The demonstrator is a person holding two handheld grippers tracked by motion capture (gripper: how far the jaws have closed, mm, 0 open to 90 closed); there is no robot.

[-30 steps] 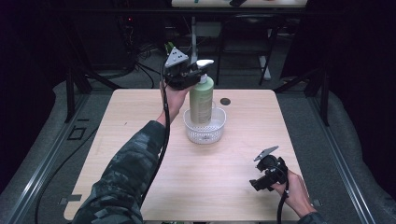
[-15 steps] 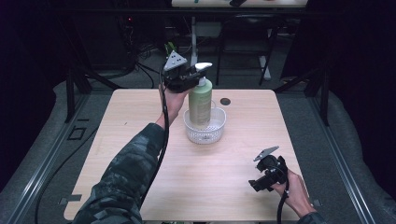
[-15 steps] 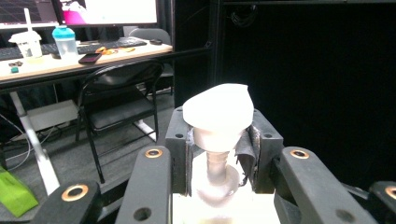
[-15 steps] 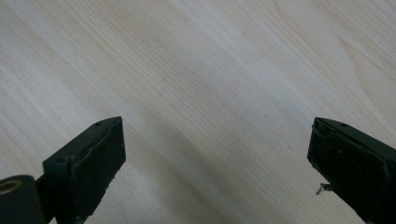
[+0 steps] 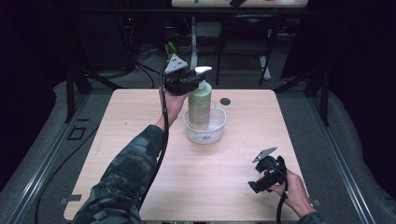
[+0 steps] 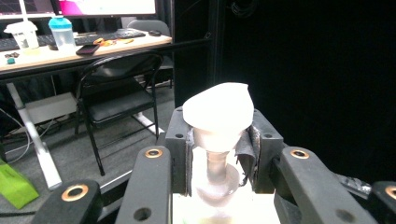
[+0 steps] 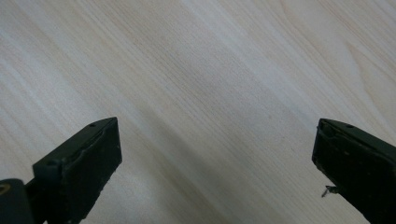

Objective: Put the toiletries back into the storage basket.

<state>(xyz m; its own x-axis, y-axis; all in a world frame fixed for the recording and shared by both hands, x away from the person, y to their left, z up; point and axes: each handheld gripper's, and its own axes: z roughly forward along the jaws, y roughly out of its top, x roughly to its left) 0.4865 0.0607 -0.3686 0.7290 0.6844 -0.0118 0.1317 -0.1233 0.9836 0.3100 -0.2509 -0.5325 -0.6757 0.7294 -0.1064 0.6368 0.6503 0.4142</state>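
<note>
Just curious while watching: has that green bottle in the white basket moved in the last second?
No. The green bottle stands in the white basket, level with the table's dark hole as before.

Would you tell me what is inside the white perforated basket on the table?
The green pump bottle stands upright in the basket, with the left gripper shut on its neck. The bottle's base and the basket floor beneath it are hidden.

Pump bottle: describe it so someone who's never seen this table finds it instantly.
On the light wooden table, look past the centre to the clear perforated bowl. The pump bottle stands upright inside it, pale green with a white pump head, its neck clamped by the left tongs. It is the tallest thing on the table and the only green one there.
</note>
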